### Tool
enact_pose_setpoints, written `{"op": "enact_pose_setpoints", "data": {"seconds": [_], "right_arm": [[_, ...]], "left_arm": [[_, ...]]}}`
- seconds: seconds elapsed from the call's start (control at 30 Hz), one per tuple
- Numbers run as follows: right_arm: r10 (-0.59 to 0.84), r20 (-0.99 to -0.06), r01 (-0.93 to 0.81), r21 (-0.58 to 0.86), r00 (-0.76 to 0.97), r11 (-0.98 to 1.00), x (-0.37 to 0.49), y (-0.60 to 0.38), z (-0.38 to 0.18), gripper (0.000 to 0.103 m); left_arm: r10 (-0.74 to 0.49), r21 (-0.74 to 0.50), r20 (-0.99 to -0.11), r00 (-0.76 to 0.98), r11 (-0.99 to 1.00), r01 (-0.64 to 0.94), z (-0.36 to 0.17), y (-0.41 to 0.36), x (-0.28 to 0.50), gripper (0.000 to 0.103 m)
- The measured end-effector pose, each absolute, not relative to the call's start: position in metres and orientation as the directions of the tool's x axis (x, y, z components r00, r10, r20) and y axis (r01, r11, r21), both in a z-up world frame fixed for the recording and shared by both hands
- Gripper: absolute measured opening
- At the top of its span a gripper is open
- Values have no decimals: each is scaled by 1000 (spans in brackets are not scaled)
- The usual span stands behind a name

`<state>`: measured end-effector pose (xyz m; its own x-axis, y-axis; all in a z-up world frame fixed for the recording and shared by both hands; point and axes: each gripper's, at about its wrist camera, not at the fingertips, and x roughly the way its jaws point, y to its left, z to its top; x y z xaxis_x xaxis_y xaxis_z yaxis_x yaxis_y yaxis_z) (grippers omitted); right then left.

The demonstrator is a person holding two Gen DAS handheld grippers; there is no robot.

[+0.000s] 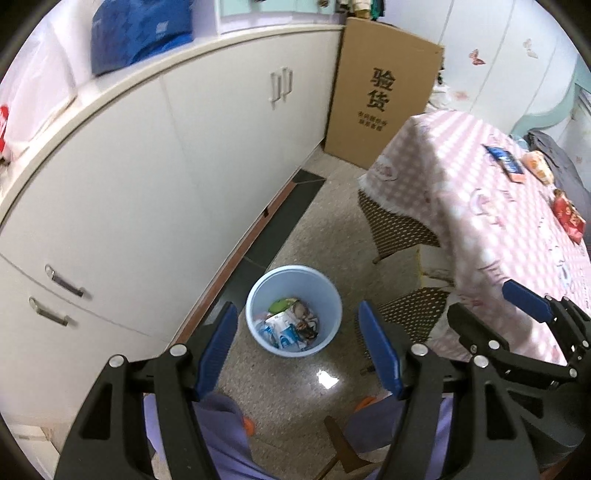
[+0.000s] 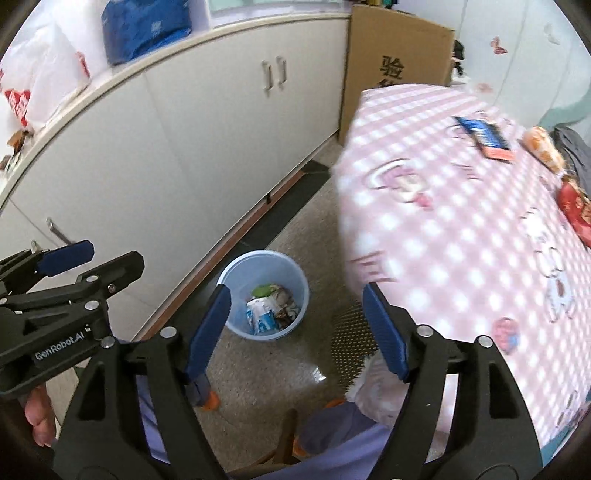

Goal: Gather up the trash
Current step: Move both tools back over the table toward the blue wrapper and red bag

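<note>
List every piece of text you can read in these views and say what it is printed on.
"验货": large characters on the cardboard box by the cabinet.
"GenRobot.AI": on the left tongs, along the body in the right wrist view.
Too small or blurred to read: small lines under the box's large characters, wrappers in the blue bin, packets on the tablecloth, the blue bag.

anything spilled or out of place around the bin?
Nothing spilled: the trash sits inside the upright blue bin. Only oddity is three wrappers on the pink tablecloth: a blue one, an orange one, a red one.
</note>
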<state>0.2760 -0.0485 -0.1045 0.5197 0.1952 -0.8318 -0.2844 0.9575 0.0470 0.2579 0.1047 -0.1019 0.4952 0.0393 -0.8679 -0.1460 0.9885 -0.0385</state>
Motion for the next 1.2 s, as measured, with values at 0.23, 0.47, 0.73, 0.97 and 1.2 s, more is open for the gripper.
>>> {"op": "enact_pose_setpoints", "data": {"seconds": [0.23,0.47,0.73,0.97,1.2], "right_arm": [[171,-805,-207,60,568,976,271,-107,-91,78],[119,-787,-117,60,605,991,266,-171,-82,82],[53,-786,-18,54,616,998,268,-242,-82,85],[3,-796,71,57,605,996,286,-301,-90,86],[-24,-805,135,70,593,988,316,-351,-98,89]], "left_arm": [[17,-27,-854,520,997,-76,-85,54,266,67],[-31,-28,-851,525,1000,13,-79,-7,278,67],[-87,-35,-861,501,993,111,-80,-84,300,67],[-96,-15,-868,486,986,167,-89,-143,328,71],[-102,-20,-878,468,984,178,-98,-190,371,80]]}}
